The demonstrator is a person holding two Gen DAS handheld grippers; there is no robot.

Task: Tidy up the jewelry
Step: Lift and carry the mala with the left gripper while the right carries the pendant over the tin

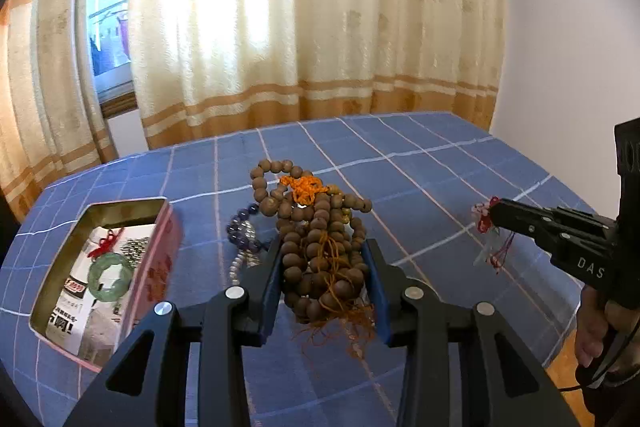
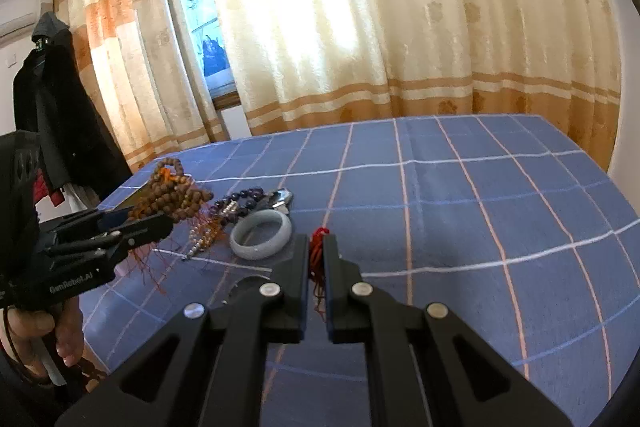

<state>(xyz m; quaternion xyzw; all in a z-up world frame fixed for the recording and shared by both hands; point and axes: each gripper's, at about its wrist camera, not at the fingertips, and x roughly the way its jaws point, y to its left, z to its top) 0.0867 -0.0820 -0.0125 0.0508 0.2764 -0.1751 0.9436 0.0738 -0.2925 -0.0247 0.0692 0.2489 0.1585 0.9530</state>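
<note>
Brown wooden beads [image 1: 320, 247] with orange cord lie on a blue checked cloth [image 1: 420, 163]; cream, tan-banded curtains [image 1: 320, 27] hang far behind.

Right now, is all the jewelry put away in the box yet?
Not yet. A green jade ring already lies in the tin box. The left hand-held gripper holds the wooden beads; the right hand-held gripper holds a red-corded charm. A pale bangle and purple beads remain.

Ahead of me, cream curtains [image 1: 312, 19] with tan bands hang across the upper frame, glowing with daylight. A window [image 1: 108, 27] shows through a gap at upper left. A plain white wall [image 1: 572, 39] fills the right. A dark coat [image 2: 52, 107] hangs at far left. Blue checked cloth covers the bench [image 2: 480, 195].
</note>
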